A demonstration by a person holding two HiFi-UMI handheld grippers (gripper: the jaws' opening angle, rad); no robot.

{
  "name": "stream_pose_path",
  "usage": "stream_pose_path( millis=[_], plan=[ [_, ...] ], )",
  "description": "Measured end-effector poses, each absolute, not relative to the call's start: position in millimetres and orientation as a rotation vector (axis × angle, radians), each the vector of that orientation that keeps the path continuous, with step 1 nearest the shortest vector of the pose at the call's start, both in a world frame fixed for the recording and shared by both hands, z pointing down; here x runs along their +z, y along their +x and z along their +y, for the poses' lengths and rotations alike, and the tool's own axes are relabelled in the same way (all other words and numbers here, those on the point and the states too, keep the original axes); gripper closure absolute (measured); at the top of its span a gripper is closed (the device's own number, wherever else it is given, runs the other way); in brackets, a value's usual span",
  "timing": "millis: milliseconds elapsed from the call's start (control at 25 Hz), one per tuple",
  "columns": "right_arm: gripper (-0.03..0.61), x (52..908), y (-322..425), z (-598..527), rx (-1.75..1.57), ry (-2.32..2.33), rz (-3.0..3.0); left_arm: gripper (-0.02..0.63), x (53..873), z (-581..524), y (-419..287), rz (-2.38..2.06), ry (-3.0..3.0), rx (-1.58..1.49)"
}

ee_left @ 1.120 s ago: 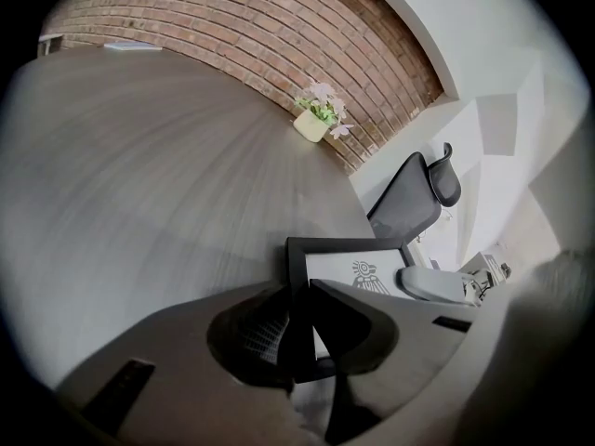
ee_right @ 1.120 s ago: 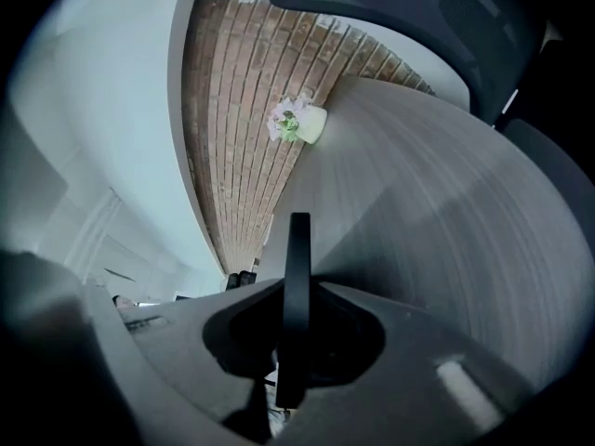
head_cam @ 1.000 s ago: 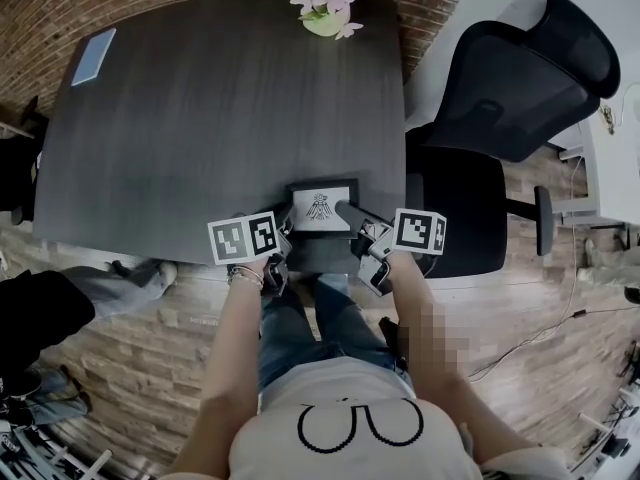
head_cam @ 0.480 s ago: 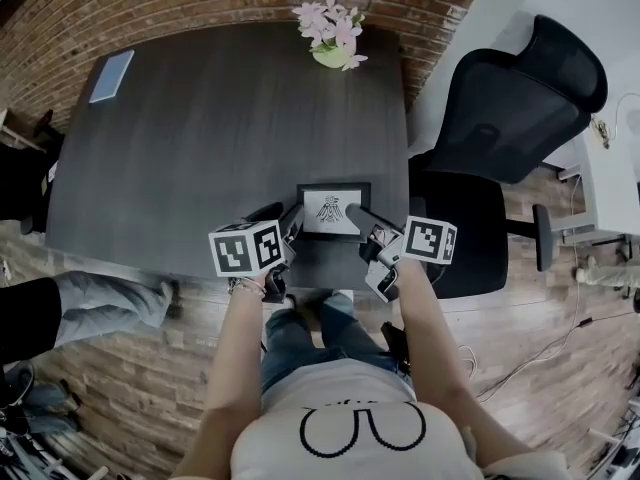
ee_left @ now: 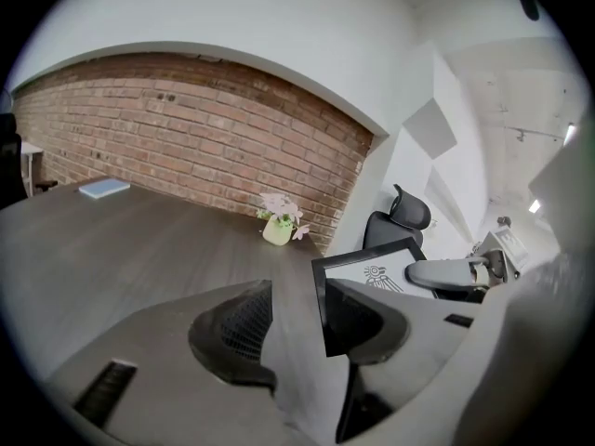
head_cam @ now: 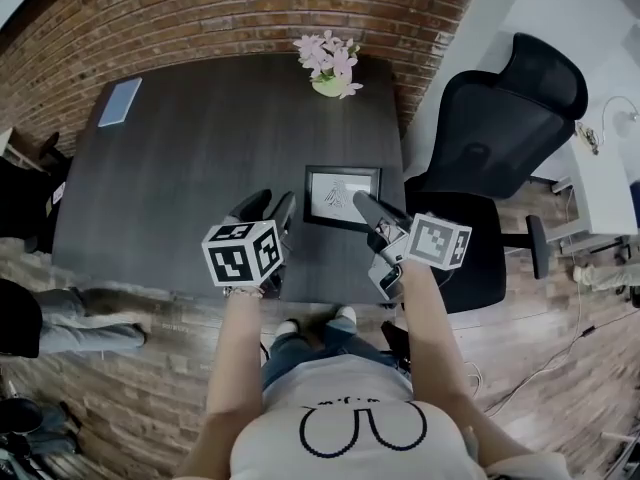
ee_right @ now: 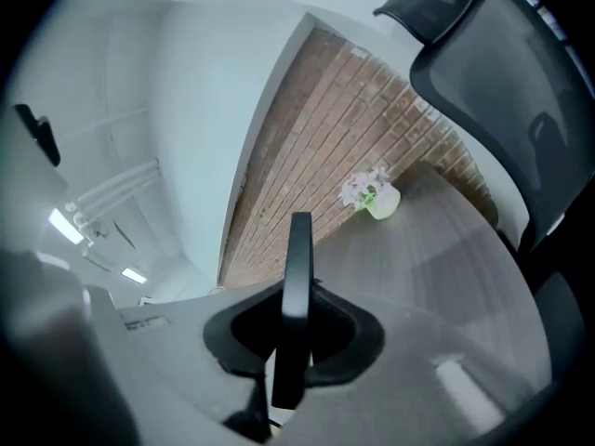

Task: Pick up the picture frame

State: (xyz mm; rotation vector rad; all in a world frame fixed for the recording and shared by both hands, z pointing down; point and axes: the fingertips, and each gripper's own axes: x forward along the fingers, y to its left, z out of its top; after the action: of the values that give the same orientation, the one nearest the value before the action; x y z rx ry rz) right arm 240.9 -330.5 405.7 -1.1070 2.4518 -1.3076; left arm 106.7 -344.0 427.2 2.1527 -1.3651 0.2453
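Two hand-held grippers up over the near right part of the dark grey wood-grain table [head_cam: 190, 168]. Right gripper [head_cam: 362, 208] [ee_right: 296, 316] closed tight on the black rectangular picture frame with a white printed sheet [head_cam: 338, 190] [ee_left: 374, 275] [ee_right: 297, 268], at its near right corner; frame seen edge-on between both pads in the right gripper view. Frame held tilted in the air, close to the right edge of the table. Left gripper [head_cam: 268, 205] [ee_left: 297, 316] with jaws wide apart, having just been opening; nothing between the pads, frame's left edge just beside its right jaw, not pressed. Pale green pot of pink flowers [head_cam: 330, 68] [ee_left: 278, 225] [ee_right: 374, 196] at the far edge, toward the far right corner. Flat blue-grey book [head_cam: 120, 101] [ee_left: 102, 188] near the far left corner. Black mesh office chair [head_cam: 500, 118] beside the right edge. Red brick wall [head_cam: 250, 8] along the far edge.
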Motion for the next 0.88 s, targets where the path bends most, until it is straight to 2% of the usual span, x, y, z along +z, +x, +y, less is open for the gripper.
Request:
stream_pose_path(
  millis=[520, 880],
  plan=[
    [0.541, 289.1, 242.7, -339.5, -0.647, -1.313, 2.576, 0.437, 308.2, -363.5, 106.4, -1.533, 2.503, 0.073],
    [0.541, 241.9, 246.0, -331.5, -0.264, -1.441, 2.589, 0.439, 260.6, -361.2, 109.0, -1.601, 2.65, -0.014]
  ],
)
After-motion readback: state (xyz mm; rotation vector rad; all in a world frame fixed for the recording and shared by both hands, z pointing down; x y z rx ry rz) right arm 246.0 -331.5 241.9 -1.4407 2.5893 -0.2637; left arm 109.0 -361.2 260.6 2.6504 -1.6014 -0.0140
